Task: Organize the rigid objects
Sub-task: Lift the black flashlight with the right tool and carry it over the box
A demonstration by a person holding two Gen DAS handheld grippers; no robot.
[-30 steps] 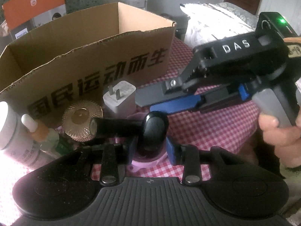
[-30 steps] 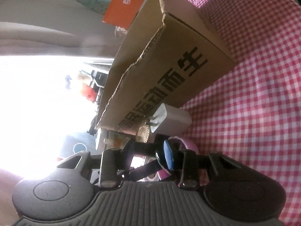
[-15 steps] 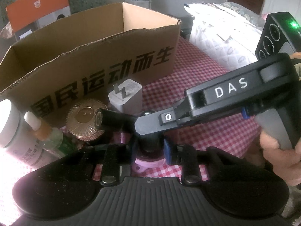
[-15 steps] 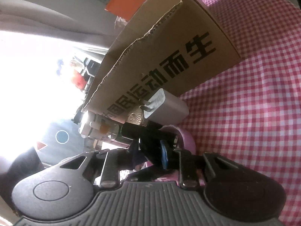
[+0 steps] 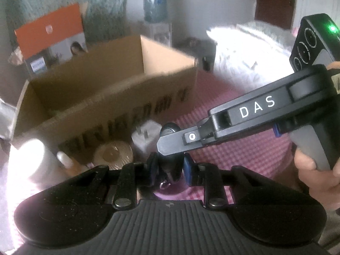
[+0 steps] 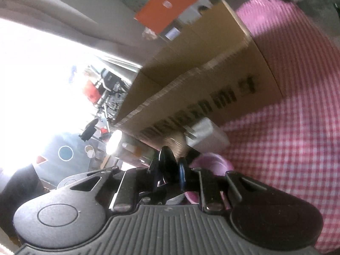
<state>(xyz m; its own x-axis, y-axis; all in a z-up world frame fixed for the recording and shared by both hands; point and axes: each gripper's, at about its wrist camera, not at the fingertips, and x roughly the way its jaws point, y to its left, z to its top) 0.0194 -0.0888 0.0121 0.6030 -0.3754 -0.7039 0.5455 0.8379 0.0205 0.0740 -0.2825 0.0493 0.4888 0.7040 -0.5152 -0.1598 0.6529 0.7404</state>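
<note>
On the pink-checked tabletop [image 6: 286,148] we see a cardboard box [image 5: 102,97]; both grippers, left [image 5: 169,167] and right [image 6: 167,170], clench what looks like one black handle [image 5: 170,163].

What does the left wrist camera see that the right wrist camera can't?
Only the left wrist view shows the right gripper from outside, with a hand holding it. Only the right wrist view shows the bright window. Both show the cardboard box, the white charger, the pink dish and a black object clamped in both jaws.
</note>
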